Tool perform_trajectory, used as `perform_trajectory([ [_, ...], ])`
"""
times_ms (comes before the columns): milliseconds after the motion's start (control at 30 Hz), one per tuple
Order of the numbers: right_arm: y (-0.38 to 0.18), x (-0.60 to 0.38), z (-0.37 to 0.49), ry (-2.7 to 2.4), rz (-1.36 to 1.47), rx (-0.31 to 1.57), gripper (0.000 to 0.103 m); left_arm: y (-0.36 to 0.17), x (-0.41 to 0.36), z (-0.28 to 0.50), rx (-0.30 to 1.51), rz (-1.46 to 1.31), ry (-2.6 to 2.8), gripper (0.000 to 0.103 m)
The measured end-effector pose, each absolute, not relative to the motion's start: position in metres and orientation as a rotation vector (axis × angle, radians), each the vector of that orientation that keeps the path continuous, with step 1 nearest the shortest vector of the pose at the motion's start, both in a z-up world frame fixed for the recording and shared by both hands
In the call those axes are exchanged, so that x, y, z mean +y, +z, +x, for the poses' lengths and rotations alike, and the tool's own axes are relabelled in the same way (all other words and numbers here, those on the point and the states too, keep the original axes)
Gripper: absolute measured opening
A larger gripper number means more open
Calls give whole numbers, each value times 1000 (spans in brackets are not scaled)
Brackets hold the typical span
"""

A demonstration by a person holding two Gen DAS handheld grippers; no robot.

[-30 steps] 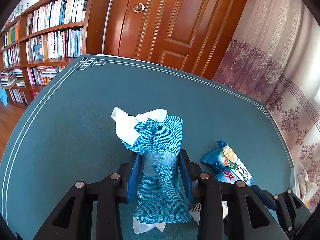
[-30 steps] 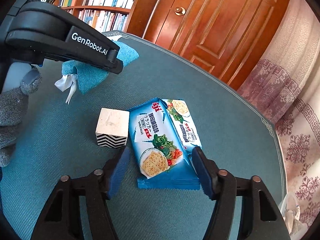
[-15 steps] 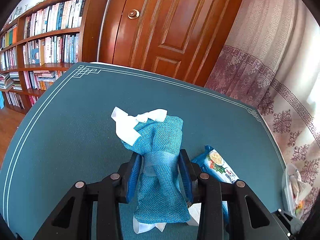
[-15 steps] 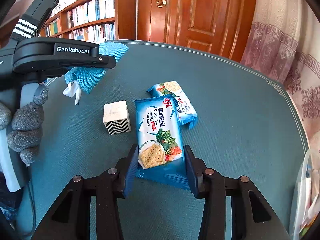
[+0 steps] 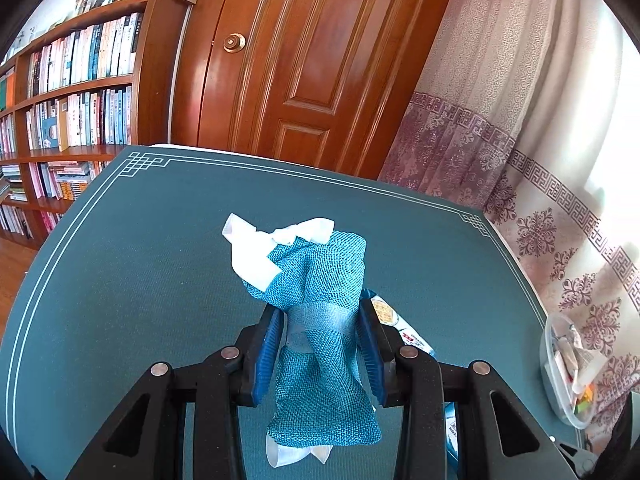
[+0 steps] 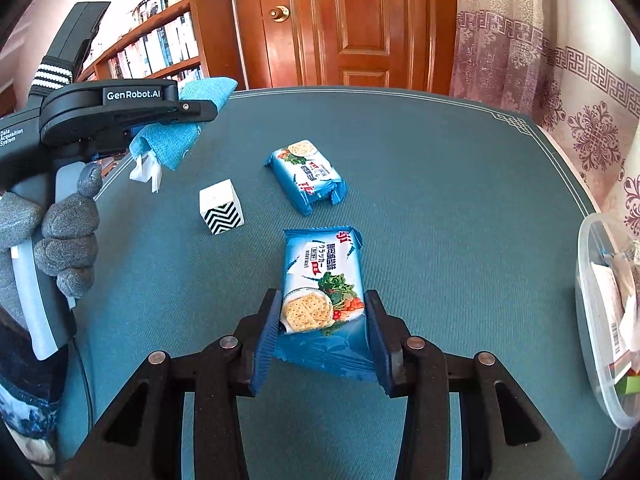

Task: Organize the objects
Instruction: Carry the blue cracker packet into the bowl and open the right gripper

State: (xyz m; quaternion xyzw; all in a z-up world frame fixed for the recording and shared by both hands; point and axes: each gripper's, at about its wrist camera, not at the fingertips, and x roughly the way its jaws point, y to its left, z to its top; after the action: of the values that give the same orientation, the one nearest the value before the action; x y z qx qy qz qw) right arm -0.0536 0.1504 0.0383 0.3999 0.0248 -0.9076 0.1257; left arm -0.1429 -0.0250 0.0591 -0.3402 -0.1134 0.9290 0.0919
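Right wrist | right claw (image 6: 322,328) clenching blue cracker pack (image 6: 323,296) | left claw (image 5: 320,340) gripping teal pouch (image 5: 322,320)

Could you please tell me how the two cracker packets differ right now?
The near cracker packet is clamped in the right gripper; the far cracker packet lies free on the table. The near one's lettering faces the camera, the far one's is turned around. Both are blue.
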Motion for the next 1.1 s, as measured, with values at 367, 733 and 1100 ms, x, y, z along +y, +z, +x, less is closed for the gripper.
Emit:
perform_trajectory([
  [367,26,146,-60,-2683,1220,108,55,69,-18,-133,-325,-958,2732,40],
  [733,22,142,-63,-2734,1247,88,43,79,-7,-124,-318,-918,2690,40],
  [1100,32,157,-41,-2766,1201,-31,43,79,21,-114,-235,-910,2641,40],
])
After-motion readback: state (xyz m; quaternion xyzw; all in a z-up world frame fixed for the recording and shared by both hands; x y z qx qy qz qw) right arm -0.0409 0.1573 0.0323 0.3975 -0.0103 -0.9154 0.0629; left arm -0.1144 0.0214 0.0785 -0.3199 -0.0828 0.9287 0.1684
